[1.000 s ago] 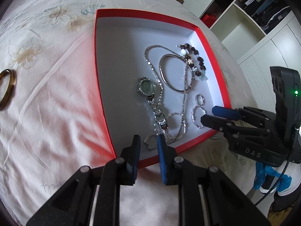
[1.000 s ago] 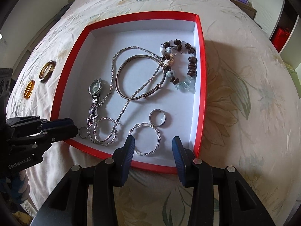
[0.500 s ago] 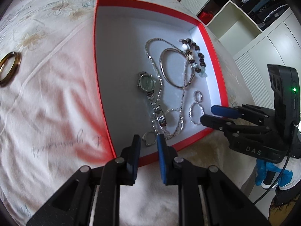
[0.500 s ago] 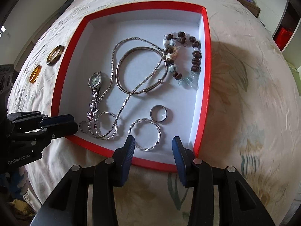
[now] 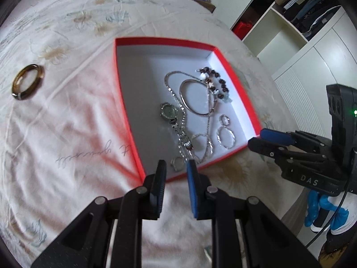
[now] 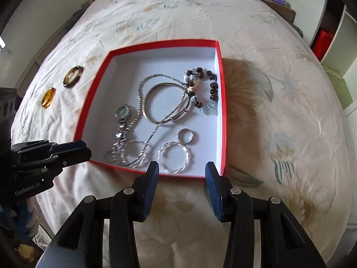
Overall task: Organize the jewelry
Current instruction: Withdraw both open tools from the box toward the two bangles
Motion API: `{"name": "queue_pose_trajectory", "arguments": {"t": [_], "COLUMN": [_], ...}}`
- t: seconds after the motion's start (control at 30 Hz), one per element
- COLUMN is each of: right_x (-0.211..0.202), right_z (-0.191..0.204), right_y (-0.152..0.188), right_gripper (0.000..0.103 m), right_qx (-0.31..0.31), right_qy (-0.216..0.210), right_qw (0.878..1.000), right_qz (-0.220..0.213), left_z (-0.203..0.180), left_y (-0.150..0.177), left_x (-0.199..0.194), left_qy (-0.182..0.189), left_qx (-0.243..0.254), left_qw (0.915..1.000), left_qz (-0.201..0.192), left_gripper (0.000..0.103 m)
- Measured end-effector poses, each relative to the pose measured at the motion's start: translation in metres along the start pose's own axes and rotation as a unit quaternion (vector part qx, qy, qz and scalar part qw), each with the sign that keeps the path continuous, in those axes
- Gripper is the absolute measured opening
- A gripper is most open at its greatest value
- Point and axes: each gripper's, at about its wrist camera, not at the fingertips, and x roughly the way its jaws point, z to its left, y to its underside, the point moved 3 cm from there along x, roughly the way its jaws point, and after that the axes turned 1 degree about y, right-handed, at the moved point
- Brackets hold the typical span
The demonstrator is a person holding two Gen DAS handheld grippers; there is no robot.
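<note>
Two bangles (image 6: 60, 88) lie on the bed (image 6: 267, 89) left of the red box (image 6: 219, 102), likely next to be collected. The left gripper (image 5: 175, 169), slightly parted and empty, and the right gripper (image 6: 181, 168), wide open, hover at the box's near edge, farther back than before.

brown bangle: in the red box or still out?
Out. The brown bangle lies on the bedspread, left of the red box, beside the amber bangle.
</note>
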Motion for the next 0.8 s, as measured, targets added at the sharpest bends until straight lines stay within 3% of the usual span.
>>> {"name": "queue_pose_trajectory", "arguments": {"t": [0.3,0.6,0.63,0.7,0.8], "right_x": [-0.051,-0.106,-0.111,-0.122,-0.138], "right_z": [0.057,0.121,0.127,0.140,0.163], "right_y": [0.036,0.069,0.072,0.077,0.079], "right_gripper": [0.051,0.055,0.055,0.055,0.056], "right_qx": [-0.005,-0.015,-0.015,-0.016,-0.024], "right_qy": [0.000,-0.004,-0.005,-0.009,-0.013], "right_qw": [0.999,0.994,0.993,0.992,0.989], "right_qz": [-0.053,-0.108,-0.114,-0.125,-0.143], "left_z": [0.001,0.029,0.034,0.044,0.066], "left_y": [0.039,0.090,0.094,0.105,0.124], "left_x": [-0.069,-0.161,-0.169,-0.188,-0.224], "left_qy": [-0.035,-0.069,-0.074,-0.087,-0.117], "left_qx": [0.004,-0.015,-0.016,-0.020,-0.032], "left_qw": [0.9976,0.9880,0.9871,0.9851,0.9777], "left_qz": [-0.060,-0.137,-0.141,-0.148,-0.172], "left_gripper": [0.019,0.020,0.020,0.035,0.039]}}
